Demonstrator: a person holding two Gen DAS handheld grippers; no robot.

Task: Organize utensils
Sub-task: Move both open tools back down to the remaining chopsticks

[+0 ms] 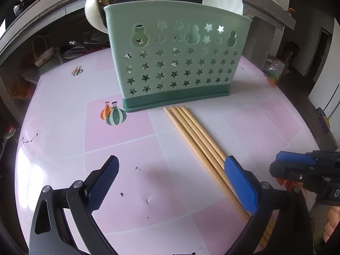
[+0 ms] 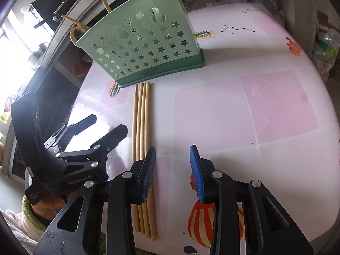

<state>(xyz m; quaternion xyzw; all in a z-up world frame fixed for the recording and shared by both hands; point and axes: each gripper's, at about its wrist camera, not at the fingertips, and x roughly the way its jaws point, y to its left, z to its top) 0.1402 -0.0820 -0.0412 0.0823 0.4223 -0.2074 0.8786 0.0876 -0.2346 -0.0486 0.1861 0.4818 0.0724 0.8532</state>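
I tilt my right hand-held gripper [image 2: 172, 170] down, jaws narrowly parted and empty beside four bamboo chopsticks [image 2: 142, 114], left hand-held gripper [image 1: 170, 180] wide, green utensil holder [image 1: 172, 63] ahead on the surface [image 2: 233, 106].

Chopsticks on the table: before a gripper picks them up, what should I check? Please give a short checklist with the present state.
1. Chopsticks lie together, flat on the table: ok.
2. Right gripper open, nothing held: ok.
3. Right gripper straddles the chopsticks: not ok; they lie under its left pad, not between the two.
4. Left gripper open, nothing held: ok.
5. Green holder stands upright beyond the chopstick tips: ok.
6. Free room inside the holder: cannot tell; chopsticks and white spoons already stick out.
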